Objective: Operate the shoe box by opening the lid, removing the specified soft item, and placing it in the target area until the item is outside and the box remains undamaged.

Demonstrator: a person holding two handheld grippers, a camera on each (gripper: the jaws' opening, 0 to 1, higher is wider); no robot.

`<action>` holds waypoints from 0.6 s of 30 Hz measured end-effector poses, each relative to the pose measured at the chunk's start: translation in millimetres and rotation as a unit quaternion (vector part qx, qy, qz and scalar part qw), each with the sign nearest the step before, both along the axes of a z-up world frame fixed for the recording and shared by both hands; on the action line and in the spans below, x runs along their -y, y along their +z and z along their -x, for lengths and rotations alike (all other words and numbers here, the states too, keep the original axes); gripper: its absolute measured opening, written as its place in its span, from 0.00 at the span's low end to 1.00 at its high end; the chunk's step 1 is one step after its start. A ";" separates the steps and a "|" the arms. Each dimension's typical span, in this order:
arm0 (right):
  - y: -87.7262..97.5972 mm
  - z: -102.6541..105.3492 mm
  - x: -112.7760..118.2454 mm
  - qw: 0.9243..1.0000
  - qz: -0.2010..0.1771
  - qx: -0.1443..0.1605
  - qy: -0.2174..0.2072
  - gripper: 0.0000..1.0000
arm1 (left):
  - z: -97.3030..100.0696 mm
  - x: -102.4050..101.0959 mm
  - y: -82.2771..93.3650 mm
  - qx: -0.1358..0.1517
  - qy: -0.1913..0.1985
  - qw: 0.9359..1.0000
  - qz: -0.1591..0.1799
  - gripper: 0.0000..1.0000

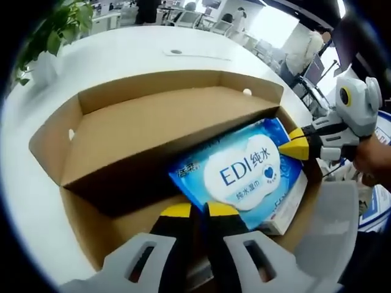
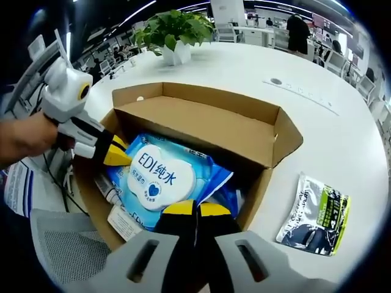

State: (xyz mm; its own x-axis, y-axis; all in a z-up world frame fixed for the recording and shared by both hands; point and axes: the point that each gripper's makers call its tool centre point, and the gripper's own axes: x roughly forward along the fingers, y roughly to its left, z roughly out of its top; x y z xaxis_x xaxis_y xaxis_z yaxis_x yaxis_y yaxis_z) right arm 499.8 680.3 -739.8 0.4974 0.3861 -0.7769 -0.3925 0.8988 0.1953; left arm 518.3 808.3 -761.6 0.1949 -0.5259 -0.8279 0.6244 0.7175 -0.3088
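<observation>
Two grippers worked over one open shoe box (image 2: 201,125) on a white table (image 2: 256,67), its lid (image 1: 153,131) raised and leaning over the inside. The single blue wet-wipe pack (image 1: 247,171) lay inside the box, partly under the lid. The left gripper (image 1: 198,210) met the pack's near edge, fingers pressed together, apparently pinching it; the right gripper (image 2: 197,209) did likewise from the opposite side, seemingly to lift the soft pack level. One silver pouch (image 2: 314,213) lay beside the box; one potted plant (image 2: 174,30) stood beyond it.
</observation>
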 end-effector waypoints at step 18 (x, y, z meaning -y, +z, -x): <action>13.7 5.8 -7.4 1.000 -0.013 0.004 -0.007 0.00 | 6.6 -10.2 30.9 0.025 0.011 1.000 0.007 0.00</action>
